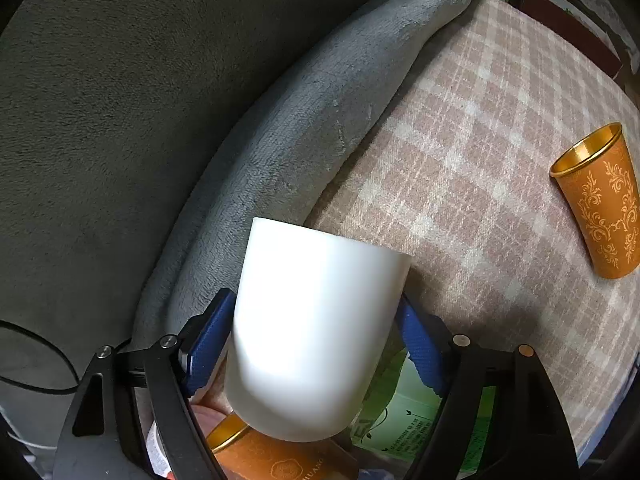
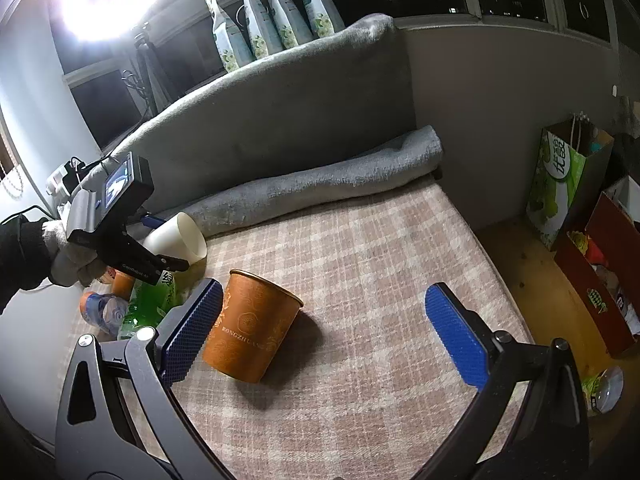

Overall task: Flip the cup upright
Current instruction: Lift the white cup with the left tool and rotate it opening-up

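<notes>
My left gripper [image 1: 316, 340] is shut on a white cup [image 1: 316, 324], blue pads on both its sides, holding it tilted with the mouth pointing away over the plaid surface. In the right wrist view the same white cup [image 2: 180, 240] is held on its side in the left gripper [image 2: 160, 240] at the far left. An orange cup with gold pattern [image 2: 252, 328] stands upright on the plaid surface, just right of my right gripper's left finger [image 2: 192, 332]. My right gripper [image 2: 328, 336] is open and empty. The orange cup also shows in the left wrist view [image 1: 600, 200].
A rolled grey blanket [image 2: 320, 188] lies along the sofa back [image 2: 280, 112]. Another orange cup [image 2: 122, 284], a green bottle [image 2: 148, 308] and packets sit at the left edge. A green bag [image 2: 560, 184] and red boxes [image 2: 600, 280] stand on the floor at right.
</notes>
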The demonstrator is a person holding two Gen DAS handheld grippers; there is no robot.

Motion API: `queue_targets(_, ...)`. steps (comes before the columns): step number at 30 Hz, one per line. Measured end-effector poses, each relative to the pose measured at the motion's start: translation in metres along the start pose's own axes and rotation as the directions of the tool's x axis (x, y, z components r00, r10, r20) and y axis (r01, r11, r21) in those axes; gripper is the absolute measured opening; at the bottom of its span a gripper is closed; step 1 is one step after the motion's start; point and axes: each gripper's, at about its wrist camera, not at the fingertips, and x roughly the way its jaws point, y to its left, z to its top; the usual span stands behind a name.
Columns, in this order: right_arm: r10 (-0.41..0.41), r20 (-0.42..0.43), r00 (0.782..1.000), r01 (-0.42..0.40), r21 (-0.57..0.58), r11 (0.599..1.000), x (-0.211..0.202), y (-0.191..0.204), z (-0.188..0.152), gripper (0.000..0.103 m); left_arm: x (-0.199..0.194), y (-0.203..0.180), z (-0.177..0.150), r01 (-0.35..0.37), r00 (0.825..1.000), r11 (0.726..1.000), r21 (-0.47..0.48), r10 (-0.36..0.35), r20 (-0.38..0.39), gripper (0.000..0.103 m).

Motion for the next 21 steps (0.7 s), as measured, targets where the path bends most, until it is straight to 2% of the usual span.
queue_targets(9, -0.006, -0.004, 1.000, 0.006, 0.005, 1.000, 0.002, -0.001, 0.001, 0.103, -0.012, -0.008, -0.003, -0.032, 0.998, 0.999, 0.017, 0.031, 0.046, 0.079)
queue_targets(21, 0.005, 0.016, 1.000, -0.005, -0.001, 1.000, -0.011, 0.007, -0.001, 0.103, -0.064, 0.001, -0.009, -0.086, 0.985, 0.996, -0.001, 0.086, 0.151, 0.077)
